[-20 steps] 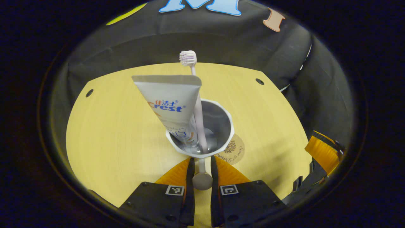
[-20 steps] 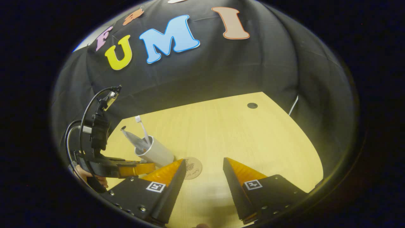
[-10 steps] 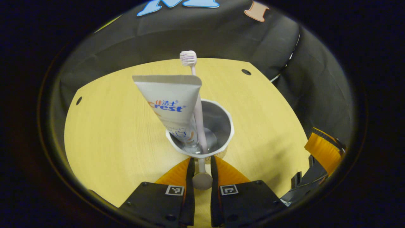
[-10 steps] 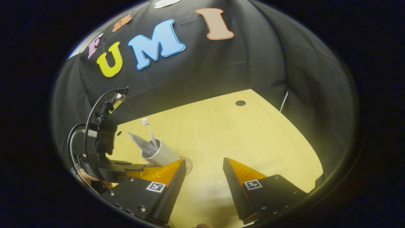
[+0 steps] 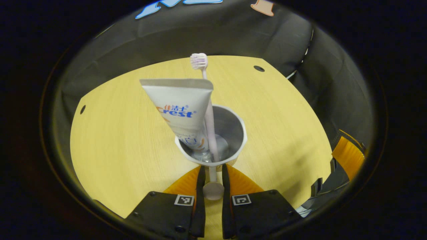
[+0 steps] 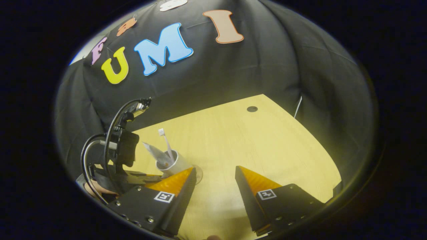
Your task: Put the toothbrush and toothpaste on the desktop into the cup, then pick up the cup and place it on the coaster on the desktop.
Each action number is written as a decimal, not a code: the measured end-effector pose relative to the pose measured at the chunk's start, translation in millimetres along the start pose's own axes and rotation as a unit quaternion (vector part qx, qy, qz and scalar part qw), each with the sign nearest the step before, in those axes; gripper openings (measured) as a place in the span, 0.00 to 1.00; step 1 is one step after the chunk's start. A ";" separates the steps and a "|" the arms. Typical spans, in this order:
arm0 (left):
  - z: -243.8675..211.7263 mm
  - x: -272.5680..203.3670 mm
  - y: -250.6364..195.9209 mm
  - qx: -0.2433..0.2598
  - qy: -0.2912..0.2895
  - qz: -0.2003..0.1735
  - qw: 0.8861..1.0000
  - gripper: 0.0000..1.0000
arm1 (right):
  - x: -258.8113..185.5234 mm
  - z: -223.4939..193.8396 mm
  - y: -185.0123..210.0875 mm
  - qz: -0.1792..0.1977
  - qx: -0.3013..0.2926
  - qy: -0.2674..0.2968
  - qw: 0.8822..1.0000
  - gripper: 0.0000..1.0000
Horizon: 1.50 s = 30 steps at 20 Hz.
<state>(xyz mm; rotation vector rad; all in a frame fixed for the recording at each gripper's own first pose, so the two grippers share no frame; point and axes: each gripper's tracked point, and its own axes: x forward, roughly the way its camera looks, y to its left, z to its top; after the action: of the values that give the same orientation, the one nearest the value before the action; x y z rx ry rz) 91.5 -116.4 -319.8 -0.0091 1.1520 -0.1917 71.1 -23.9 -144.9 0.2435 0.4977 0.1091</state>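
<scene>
Two grippers worked over a pale wooden desk [image 5: 126, 140] backed by the booth's black cloth wall [image 6: 267, 60], and the desk dominated both views. In the left gripper view, the left gripper [image 5: 211, 181] sat at the bottom with its fingers [image 5: 200, 186] clenched on the thin handle of a white cup [image 5: 242, 141], the handle's round end showing in the narrow gap between them. The cup stood just ahead of the fingers, its grey inside open to the camera. A toothpaste [image 5: 181, 106] tube leaned in it, crimped end up and tilted toward the left of the view, and a pale pink toothbrush [image 5: 208, 113] stood beside it, touching the tube, bristles at the top. At the right edge of that view a part of the right gripper showed. In the right gripper view, the right gripper [image 6: 213, 186] hung over bare desk with its fingers [image 6: 253, 186] spread wide and released, grasping nothing. Beyond its near finger the cup sat on or just over the round coaster [image 6: 199, 174]; contact could not be told. A hand [image 6: 95, 190] held the left gripper there.
</scene>
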 end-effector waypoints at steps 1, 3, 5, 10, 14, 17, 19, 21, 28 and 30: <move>0.1 1.9 0.2 0.001 0.001 0.000 1.000 0.27 | 0.3 0.6 0.9 0.000 0.000 -0.001 1.000 0.75; -0.1 3.5 -0.3 0.006 0.004 0.002 1.000 0.28 | -1.2 1.2 1.6 0.000 0.000 -0.001 1.000 0.75; -0.7 5.6 -3.0 0.007 0.005 0.003 1.000 0.31 | -3.1 1.4 3.0 0.002 -0.002 -0.002 1.000 0.75; 6.2 -2.1 -6.5 0.006 -0.015 -0.008 1.000 0.34 | -7.7 6.6 9.2 0.011 -0.015 -0.004 1.000 0.75; 9.6 -10.6 -9.5 -0.002 -0.047 -0.015 0.999 0.53 | -15.8 15.7 15.3 0.025 -0.030 -0.015 0.999 0.75; 16.5 -26.6 -9.3 -0.017 -0.083 -0.015 0.996 0.65 | -23.3 24.9 18.0 0.034 -0.046 -0.031 0.998 0.75; 27.9 -38.8 -10.0 -0.028 -0.119 -0.012 0.992 0.62 | -28.5 31.6 21.1 0.040 -0.056 -0.041 0.997 0.75; 32.1 -54.5 -4.9 -0.038 -0.159 -0.003 0.987 0.77 | -33.4 35.7 26.3 0.048 -0.065 -0.050 0.995 0.75; 54.4 -110.6 15.7 -0.055 -0.295 0.026 0.953 0.84 | -48.6 48.7 43.3 0.047 -0.112 -0.093 0.988 0.75; 57.7 -125.3 21.9 -0.050 -0.331 0.034 0.942 0.84 | -52.2 54.2 46.5 0.038 -0.121 -0.110 0.986 0.75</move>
<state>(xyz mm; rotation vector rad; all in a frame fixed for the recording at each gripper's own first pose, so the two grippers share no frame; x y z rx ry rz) 98.0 -80.6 -185.0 -0.1158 0.4870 -0.0580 49.7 1.5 -62.9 0.0355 0.2527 0.2136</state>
